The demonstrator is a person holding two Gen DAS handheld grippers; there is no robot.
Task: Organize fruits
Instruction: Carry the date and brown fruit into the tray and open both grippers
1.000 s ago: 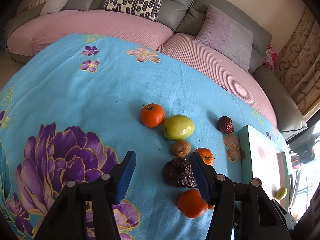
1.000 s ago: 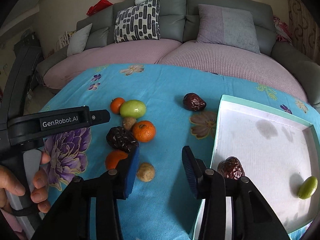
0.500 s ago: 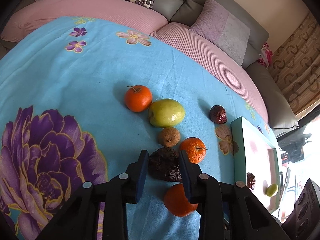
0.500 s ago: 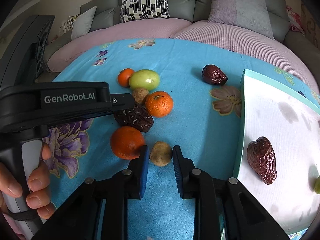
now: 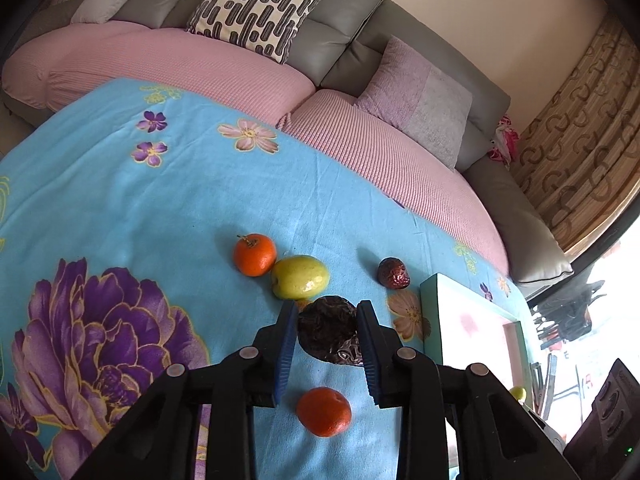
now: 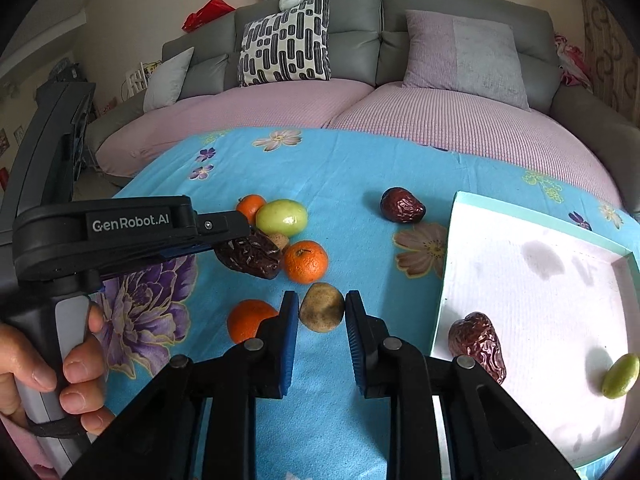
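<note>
In the left wrist view my left gripper is shut on a dark wrinkled date, held just above the blue floral cloth. The right wrist view shows the same date in the left gripper. My right gripper is shut on a small brown round fruit. A green apple, three oranges, another brown fruit and a red date lie on the cloth. The white tray holds a date and a small green fruit.
A grey sofa with pink seat covers and cushions curves round the far side of the table. The tray sits at the table's right edge. A person's hand grips the left gripper's handle. Bare cloth stretches to the left and far side.
Both grippers have gone from open to shut, the left on the dark date, the right on the brown fruit. Both fruits now sit slightly raised off the cloth.
</note>
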